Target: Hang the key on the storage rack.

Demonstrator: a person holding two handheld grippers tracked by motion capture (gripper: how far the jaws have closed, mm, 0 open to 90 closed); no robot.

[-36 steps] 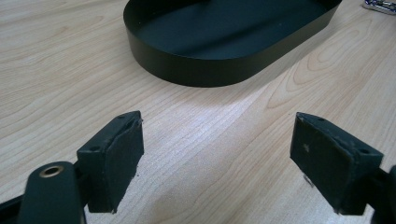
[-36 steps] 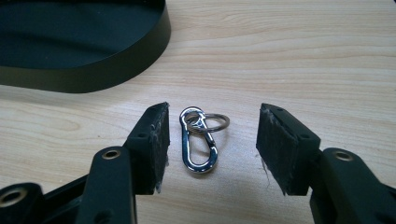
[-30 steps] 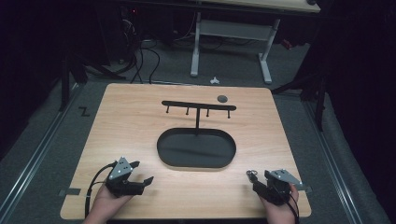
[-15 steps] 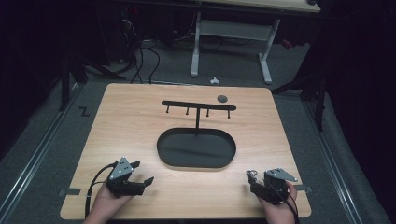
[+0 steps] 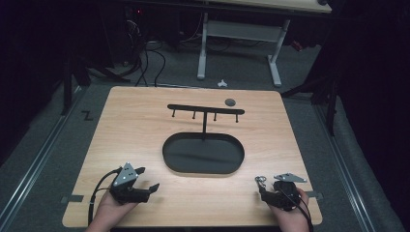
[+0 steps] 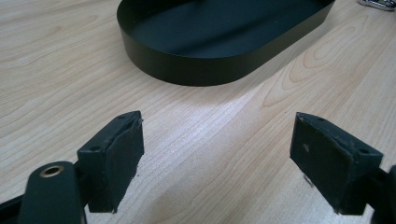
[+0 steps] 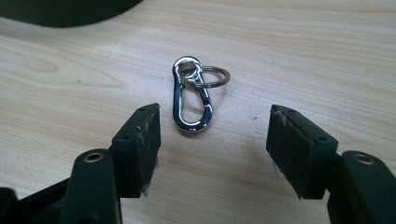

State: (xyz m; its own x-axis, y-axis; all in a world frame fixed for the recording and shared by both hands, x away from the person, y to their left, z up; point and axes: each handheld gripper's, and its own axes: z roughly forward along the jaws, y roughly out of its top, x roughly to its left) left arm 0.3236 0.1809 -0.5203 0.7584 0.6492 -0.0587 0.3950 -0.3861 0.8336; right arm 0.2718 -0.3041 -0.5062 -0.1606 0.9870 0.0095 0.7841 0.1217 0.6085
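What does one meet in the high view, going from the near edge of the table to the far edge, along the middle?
Bare table → black oval tray → thin upright post → black bar with four pegs → small dark round disc.

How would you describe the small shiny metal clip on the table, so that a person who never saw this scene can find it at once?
Start from the black oval tray in the middle of the wooden table, then go toward the near right corner, where the right gripper rests. The clip lies flat on the wood just ahead of its open jaws. It is a silver snap hook with a thin key ring through its eye, the one shiny thing there.
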